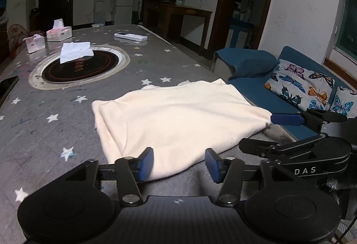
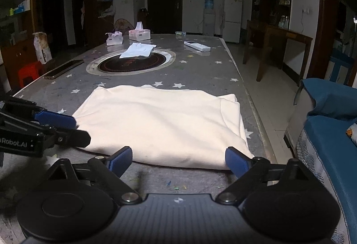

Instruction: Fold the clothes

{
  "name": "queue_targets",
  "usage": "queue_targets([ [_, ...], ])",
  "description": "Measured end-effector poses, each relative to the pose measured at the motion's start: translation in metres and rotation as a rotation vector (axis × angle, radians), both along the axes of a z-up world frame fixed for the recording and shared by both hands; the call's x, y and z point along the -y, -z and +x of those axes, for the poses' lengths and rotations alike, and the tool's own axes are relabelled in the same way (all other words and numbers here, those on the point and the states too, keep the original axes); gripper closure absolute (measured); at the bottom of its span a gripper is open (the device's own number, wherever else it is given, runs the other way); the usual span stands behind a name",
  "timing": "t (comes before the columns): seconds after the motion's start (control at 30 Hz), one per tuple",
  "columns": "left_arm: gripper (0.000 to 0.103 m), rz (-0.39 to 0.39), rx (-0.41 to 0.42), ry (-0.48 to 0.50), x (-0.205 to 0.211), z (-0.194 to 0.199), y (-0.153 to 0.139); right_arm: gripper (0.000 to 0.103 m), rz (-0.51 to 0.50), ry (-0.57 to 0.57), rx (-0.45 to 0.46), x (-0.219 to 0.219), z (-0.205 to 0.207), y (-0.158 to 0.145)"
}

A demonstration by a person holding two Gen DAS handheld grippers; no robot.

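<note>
A cream garment (image 1: 178, 117), folded into a rectangle, lies flat on the grey star-patterned table (image 1: 44, 128). It also shows in the right wrist view (image 2: 160, 123). My left gripper (image 1: 179, 163) is open, its blue pads at the garment's near edge, holding nothing. My right gripper (image 2: 178, 160) is open wide at the garment's near edge, empty. The right gripper shows in the left wrist view (image 1: 290, 130) at the garment's right corner. The left gripper shows in the right wrist view (image 2: 58, 126) at the garment's left corner.
A round dark inset (image 1: 80, 66) in the table carries a folded white cloth (image 1: 75, 51). Two tissue boxes (image 1: 59, 32), a white remote (image 1: 130, 36) and a phone (image 2: 63, 69) lie farther back. A blue sofa with butterfly cushions (image 1: 299, 83) stands right of the table.
</note>
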State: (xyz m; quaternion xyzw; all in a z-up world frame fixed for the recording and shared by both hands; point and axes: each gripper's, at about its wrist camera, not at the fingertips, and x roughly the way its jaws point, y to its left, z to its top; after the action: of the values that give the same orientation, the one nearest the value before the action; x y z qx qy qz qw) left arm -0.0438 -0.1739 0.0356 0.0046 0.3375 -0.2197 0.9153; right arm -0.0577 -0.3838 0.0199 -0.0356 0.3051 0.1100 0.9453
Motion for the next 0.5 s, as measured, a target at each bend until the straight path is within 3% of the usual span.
queue_targets([
  [0.13,0.038,-0.010,0.009,-0.017,-0.008,-0.009,-0.003,0.001,-0.005,0.011,0.003,-0.002,-0.006,-0.002],
  [0.27,0.033,-0.012,0.022,-0.030,-0.014,-0.018,-0.003,0.000,-0.001,0.014,0.000,-0.005,-0.012,-0.003],
  [0.5,0.009,-0.025,0.056,-0.054,-0.023,-0.035,-0.004,0.000,0.002,0.022,0.004,-0.011,-0.023,-0.003],
])
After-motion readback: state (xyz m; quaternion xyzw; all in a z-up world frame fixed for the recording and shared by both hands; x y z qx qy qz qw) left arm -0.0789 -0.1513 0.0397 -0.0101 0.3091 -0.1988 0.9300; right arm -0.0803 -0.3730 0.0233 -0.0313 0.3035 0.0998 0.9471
